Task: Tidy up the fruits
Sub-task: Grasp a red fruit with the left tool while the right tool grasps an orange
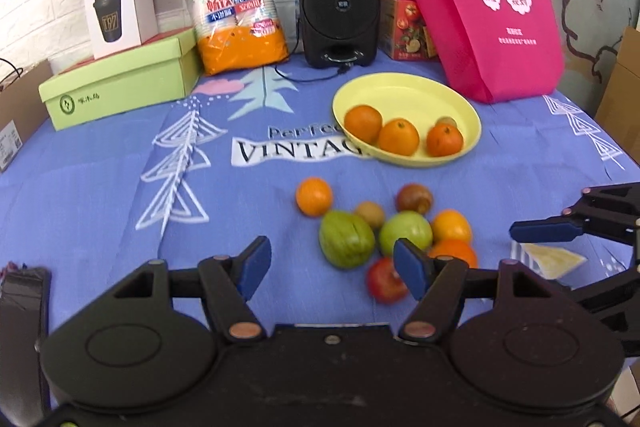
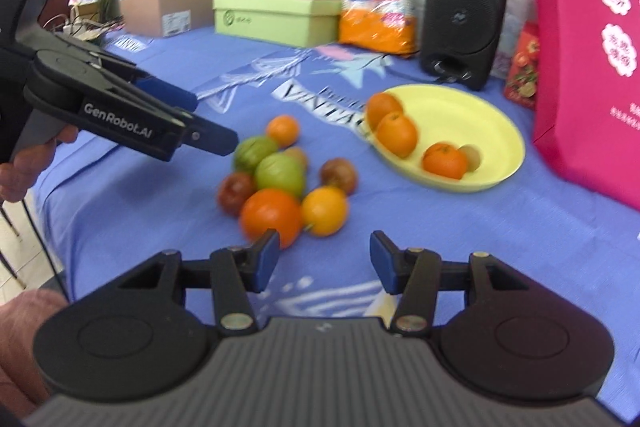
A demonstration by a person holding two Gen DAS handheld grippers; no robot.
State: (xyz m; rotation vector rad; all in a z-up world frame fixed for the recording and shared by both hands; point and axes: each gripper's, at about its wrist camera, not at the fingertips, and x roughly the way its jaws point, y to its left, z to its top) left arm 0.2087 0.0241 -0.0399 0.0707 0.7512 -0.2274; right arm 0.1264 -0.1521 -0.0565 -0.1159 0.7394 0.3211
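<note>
Mid-sort: both grippers empty, lined up on the loose fruit pile.

Yellow plate (image 1: 404,95) at 1 o'clock in the left wrist view, holding three oranges (image 1: 398,137) plus one small brownish fruit. Loose pile (image 1: 384,231) on the blue cloth (image 1: 100,179) sits at 12 o'clock, just past the left gripper (image 1: 332,267); fingers apart, nothing between them. Right gripper (image 2: 324,263) also spread and empty; big orange (image 2: 272,217) at its 11 o'clock, just beyond the left fingertip. My read: pick phase. Next, centre on one fruit, close, carry to the plate. Pile is tightly packed, so neighbours may roll.
</note>
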